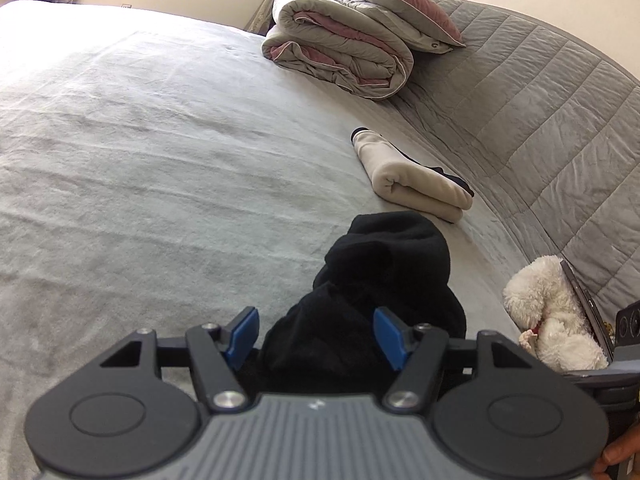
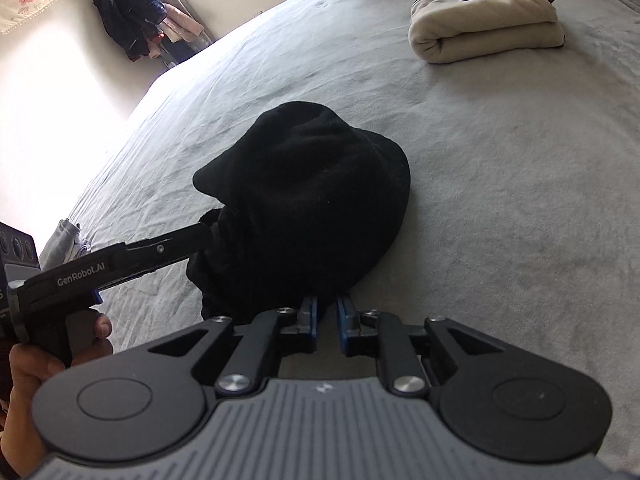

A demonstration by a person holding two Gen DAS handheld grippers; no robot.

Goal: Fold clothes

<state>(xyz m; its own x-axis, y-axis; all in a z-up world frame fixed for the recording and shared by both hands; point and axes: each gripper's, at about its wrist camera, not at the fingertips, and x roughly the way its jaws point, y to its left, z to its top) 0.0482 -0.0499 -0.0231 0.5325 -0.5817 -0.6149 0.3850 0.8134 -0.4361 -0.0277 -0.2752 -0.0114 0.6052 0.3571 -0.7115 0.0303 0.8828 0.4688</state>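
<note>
A black garment [image 2: 308, 200] sits bunched in a dark heap on the grey bed [image 1: 140, 140], toward the side that runs along the quilted headboard [image 1: 540, 120].

Seen along its own fingers, the left gripper [image 1: 316, 338] has its blue pads [image 1: 244, 332] spread wide, with the near end of the black heap lying between them. The cloth fills the gap, but neither pad looks pressed into it. The right wrist view shows the same tool from the side: a hand [image 2: 28, 364] is wrapped round its grip, and its fingers reach into the left flank of the heap, where the tips are lost in the black folds.

The right gripper [image 2: 328, 316] has its pads drawn close together, a narrow slit between them, right at the near hem of the garment. Whether a fold of cloth is pinched in that slit I cannot tell, since the dark fabric swallows the detail there.

Beyond the heap a cream folded garment [image 1: 416, 176] lies near the headboard edge. Only the left wrist view takes in the folded duvet [image 1: 340, 48] with a pillow [image 1: 396, 4] on it at the far corner, and a white plush toy [image 1: 552, 312] against the headboard. Only the right wrist view shows clothes hanging [image 2: 128, 12] by the window.
</note>
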